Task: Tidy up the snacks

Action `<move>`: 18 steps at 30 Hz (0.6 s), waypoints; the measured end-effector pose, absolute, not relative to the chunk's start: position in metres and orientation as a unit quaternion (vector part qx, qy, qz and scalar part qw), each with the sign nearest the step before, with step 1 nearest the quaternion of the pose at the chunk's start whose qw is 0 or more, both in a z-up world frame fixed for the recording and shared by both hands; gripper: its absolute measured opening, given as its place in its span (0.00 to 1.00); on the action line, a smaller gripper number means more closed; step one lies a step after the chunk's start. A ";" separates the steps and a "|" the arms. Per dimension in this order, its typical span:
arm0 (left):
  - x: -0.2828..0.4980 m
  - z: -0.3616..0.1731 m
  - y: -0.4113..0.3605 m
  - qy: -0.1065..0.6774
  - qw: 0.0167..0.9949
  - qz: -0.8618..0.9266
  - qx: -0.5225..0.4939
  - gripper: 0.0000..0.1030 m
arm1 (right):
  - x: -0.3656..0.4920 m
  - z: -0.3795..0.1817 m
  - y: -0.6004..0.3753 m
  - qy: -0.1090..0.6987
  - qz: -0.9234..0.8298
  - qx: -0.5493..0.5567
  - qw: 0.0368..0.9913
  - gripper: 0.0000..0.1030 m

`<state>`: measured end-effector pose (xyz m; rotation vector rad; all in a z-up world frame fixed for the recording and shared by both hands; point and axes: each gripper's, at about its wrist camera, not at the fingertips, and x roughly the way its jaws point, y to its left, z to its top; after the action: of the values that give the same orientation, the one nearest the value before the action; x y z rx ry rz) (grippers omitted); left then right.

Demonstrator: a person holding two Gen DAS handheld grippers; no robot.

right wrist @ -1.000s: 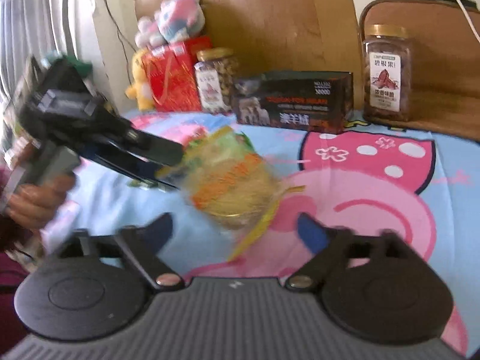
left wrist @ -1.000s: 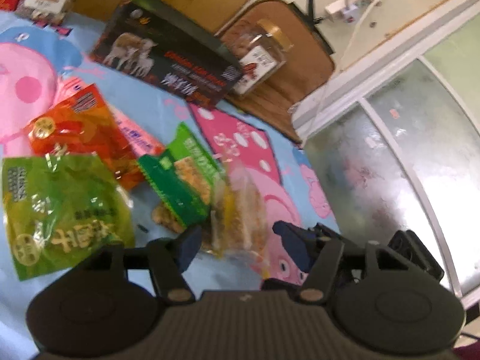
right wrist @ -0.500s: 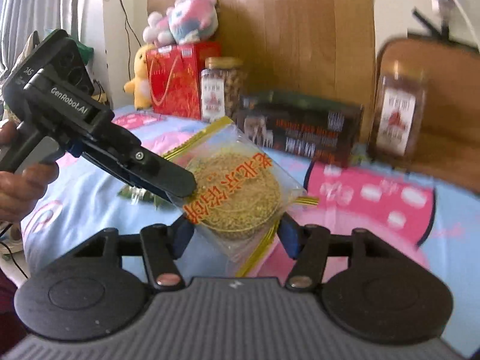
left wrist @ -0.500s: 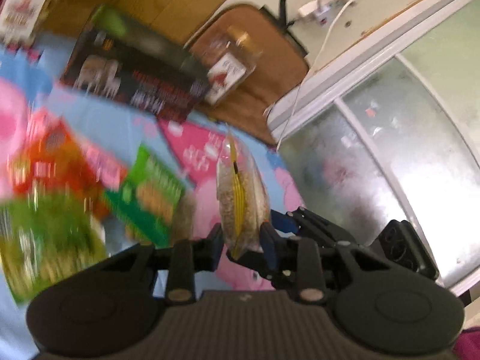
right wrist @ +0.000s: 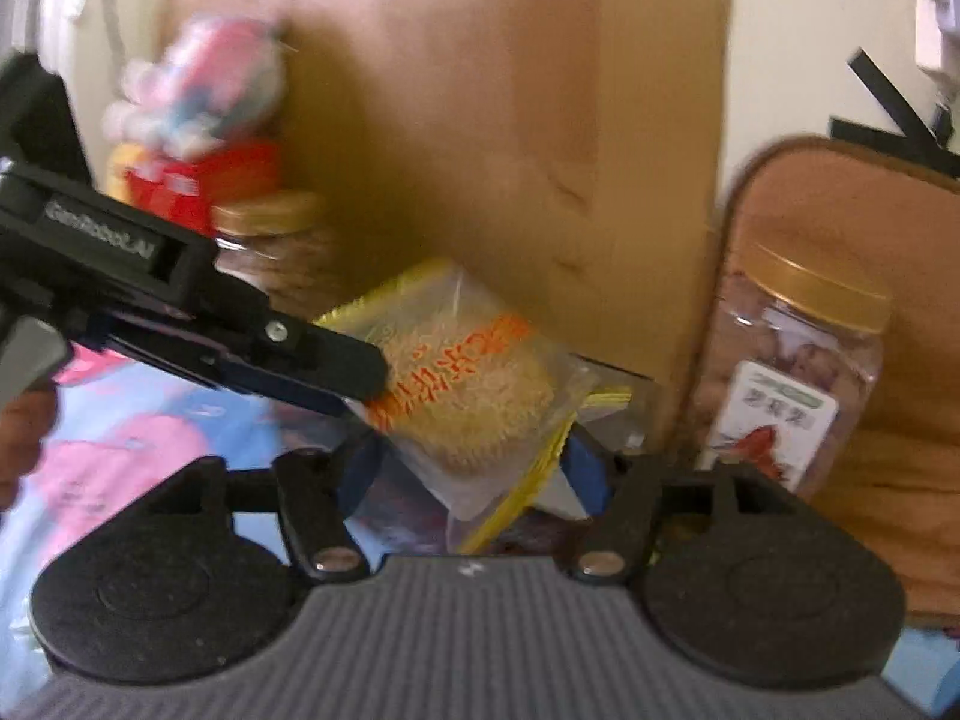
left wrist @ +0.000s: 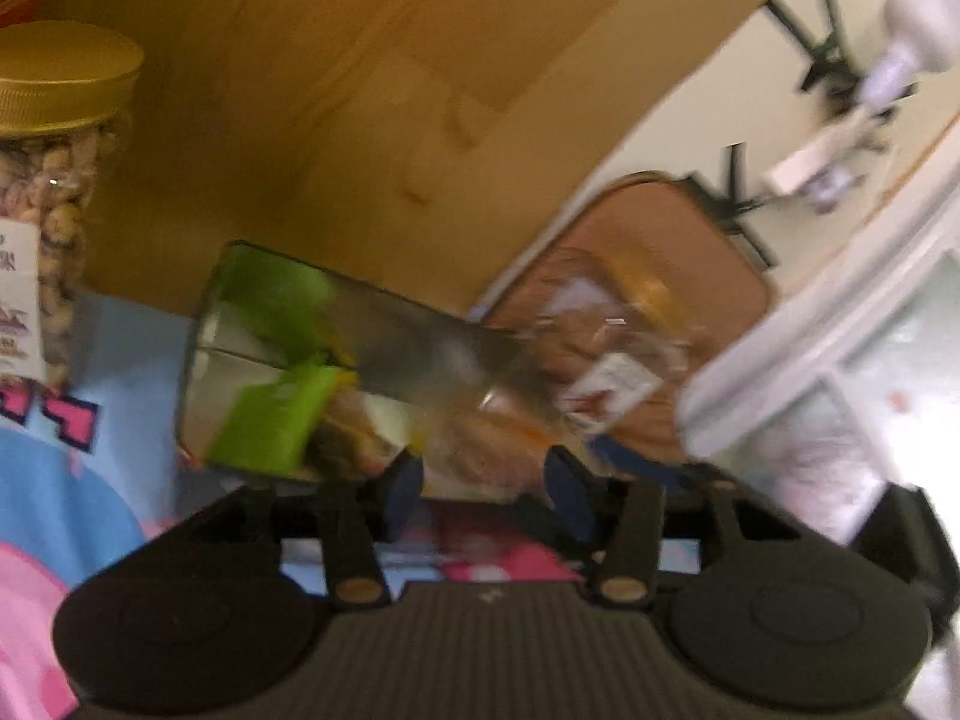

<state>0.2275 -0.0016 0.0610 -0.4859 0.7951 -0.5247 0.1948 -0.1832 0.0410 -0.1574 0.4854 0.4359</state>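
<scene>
A clear snack bag (right wrist: pixel 468 396) with yellow trim and orange print holds a round golden cake. It hangs in the air in front of the dark box. In the right wrist view my right gripper (right wrist: pixel 477 468) has the bag's lower part between its blue pads, which touch the bag's edges; its jaws are opening slightly. My left gripper (right wrist: pixel 360 387) reaches in from the left to the bag's upper left edge. In the left wrist view, my left gripper (left wrist: pixel 486 498) has its pads apart and its jaws opening. The bag (left wrist: pixel 480 444) is a blur between and beyond them.
A dark box (left wrist: pixel 384 330) lies against the wooden headboard (left wrist: pixel 360 90), with a green packet (left wrist: pixel 270 414) before it. Gold-lidded jars stand at the left (left wrist: pixel 48 180) and right (right wrist: pixel 792 384). A brown cushion (right wrist: pixel 840 240), red box (right wrist: pixel 204 180) and plush toy (right wrist: pixel 198 90) line the back.
Both grippers carried the bag up off the sheet and toward the headboard. The left gripper pinched the bag, then widened. The right gripper closed in around it.
</scene>
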 end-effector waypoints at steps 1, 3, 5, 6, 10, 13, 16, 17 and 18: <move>0.226 0.060 0.000 0.374 0.865 -0.249 -0.225 0.46 | 0.191 0.038 -0.185 0.232 0.203 -0.081 0.948 0.70; 0.212 0.063 0.008 0.359 0.867 -0.260 -0.226 0.51 | 0.174 0.034 -0.196 0.225 0.205 -0.054 0.951 0.70; 0.192 0.065 0.021 0.353 0.857 -0.287 -0.240 0.54 | 0.150 0.032 -0.210 0.212 0.227 -0.015 0.950 0.70; 0.183 0.064 0.028 0.351 0.852 -0.300 -0.248 0.54 | 0.137 0.029 -0.217 0.214 0.244 0.009 0.946 0.70; 0.131 0.042 0.051 0.360 0.828 -0.329 -0.279 0.54 | 0.098 0.000 -0.232 0.271 0.323 0.093 0.902 0.70; 0.103 0.022 0.055 0.379 0.821 -0.318 -0.284 0.54 | 0.089 -0.019 -0.232 0.310 0.333 0.138 0.879 0.70; 0.085 0.007 0.052 0.392 0.823 -0.314 -0.265 0.54 | 0.074 -0.024 -0.224 0.309 0.334 0.145 0.879 0.65; 0.081 0.004 0.050 0.395 0.824 -0.312 -0.259 0.54 | 0.067 -0.023 -0.221 0.306 0.336 0.142 0.880 0.61; 0.079 0.000 0.048 0.399 0.823 -0.310 -0.259 0.54 | 0.060 -0.022 -0.216 0.303 0.337 0.137 0.881 0.59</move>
<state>0.0794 0.0481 0.0004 -0.5517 0.8497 -0.6584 0.0597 -0.2163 -0.0222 0.2853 0.6313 0.7028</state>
